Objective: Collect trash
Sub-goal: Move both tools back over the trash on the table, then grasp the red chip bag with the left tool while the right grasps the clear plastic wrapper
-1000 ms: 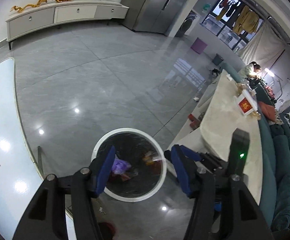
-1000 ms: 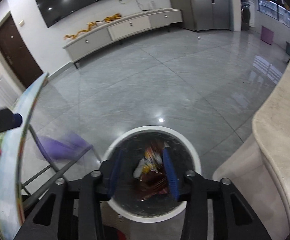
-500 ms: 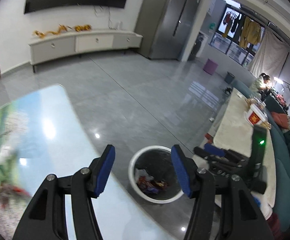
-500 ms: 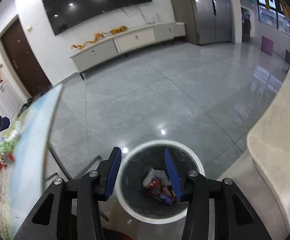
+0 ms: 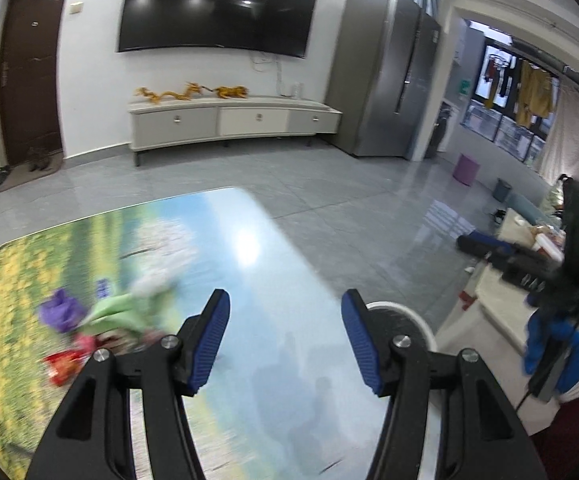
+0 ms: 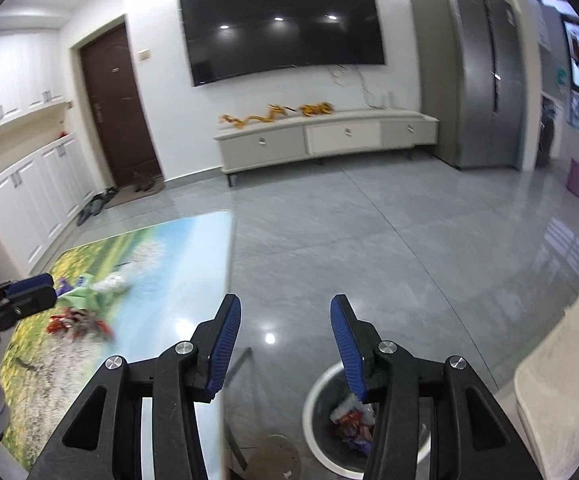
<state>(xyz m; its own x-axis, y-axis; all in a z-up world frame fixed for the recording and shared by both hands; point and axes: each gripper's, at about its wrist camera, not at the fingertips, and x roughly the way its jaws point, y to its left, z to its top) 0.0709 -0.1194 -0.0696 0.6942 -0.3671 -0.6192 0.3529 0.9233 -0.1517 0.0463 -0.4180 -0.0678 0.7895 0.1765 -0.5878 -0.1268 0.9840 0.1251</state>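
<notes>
A pile of trash lies on the picture-printed table: a purple wrapper, a green wrapper and a red wrapper. My left gripper is open and empty above the table, right of the pile. The white-rimmed trash bin stands on the floor with wrappers inside; its rim shows in the left wrist view. My right gripper is open and empty above the table edge and bin. The pile also shows in the right wrist view.
A pale marble counter stands right of the bin. A TV cabinet and a grey fridge line the far wall. A purple stool stands on the tiled floor. The other gripper shows at the right wrist view's left.
Both grippers have lifted and tilted up from over the bin. The left one has swung left over the table, bringing the trash pile into view.
</notes>
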